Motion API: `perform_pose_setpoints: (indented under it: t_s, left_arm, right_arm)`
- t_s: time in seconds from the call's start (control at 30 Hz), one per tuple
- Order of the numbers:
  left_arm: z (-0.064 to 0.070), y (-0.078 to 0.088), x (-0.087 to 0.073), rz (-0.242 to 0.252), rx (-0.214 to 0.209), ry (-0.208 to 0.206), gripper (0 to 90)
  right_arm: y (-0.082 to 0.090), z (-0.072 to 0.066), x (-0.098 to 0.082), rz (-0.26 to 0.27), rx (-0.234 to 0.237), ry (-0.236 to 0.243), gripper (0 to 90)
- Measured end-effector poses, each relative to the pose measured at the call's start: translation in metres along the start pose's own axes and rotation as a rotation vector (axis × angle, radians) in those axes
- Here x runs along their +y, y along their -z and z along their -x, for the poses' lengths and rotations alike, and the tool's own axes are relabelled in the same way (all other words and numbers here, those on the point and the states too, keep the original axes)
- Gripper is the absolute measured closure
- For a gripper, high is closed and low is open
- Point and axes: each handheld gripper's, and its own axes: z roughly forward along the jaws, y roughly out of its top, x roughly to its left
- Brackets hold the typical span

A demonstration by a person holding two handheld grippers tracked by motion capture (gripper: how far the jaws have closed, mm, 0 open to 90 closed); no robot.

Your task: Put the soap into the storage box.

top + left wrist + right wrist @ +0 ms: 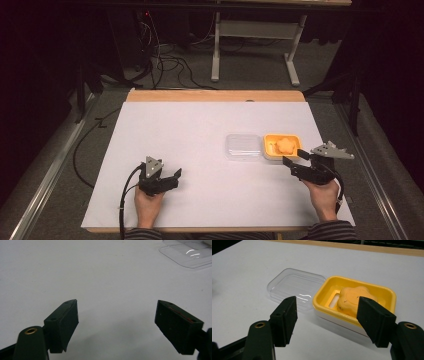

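1. Right gripper (327, 320): jaws wide, empty; yellow soap dish (387, 293) with orange soap (352, 298) lies just ahead, at 12 o'clock.
2. Clear lid (292, 285) touches the dish at its 9 o'clock.
3. Left gripper (116, 325): jaws wide, empty, well apart; right is nearer.

No text, label, brand, number or sign can be read in any of the views.
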Motion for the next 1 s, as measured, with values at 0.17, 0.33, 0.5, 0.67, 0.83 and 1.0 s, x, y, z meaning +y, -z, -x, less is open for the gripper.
perform_pose_setpoints:
  t_s: [0.17,0.33,0.5,0.67,0.83,1.0]
  left_arm:
    - [0.000,0.000,0.000,-0.001,0.000,0.000,20.0]
    - [0.000,0.000,0.000,-0.001,-0.001,-0.001,20.0]
    - [0.000,0.000,0.000,-0.001,-0.001,-0.004,20.5]
    - [0.001,0.000,0.000,0.005,-0.002,-0.002,20.8]
    - [0.001,0.001,-0.001,0.006,-0.004,-0.009,20.8]
    - [0.001,0.001,-0.001,0.010,-0.004,-0.014,20.6]
  right_arm:
    - [-0.002,-0.005,-0.003,0.009,0.013,-0.011,33.4]
    - [-0.007,-0.013,-0.004,0.006,0.028,0.007,33.5]
    - [-0.010,-0.019,-0.006,0.000,0.037,0.026,33.5]
    - [-0.014,-0.023,-0.008,-0.003,0.033,0.029,32.8]
    - [-0.018,-0.029,-0.011,0.001,0.044,0.031,32.3]
    - [-0.023,-0.034,-0.013,-0.013,0.049,0.046,32.1]
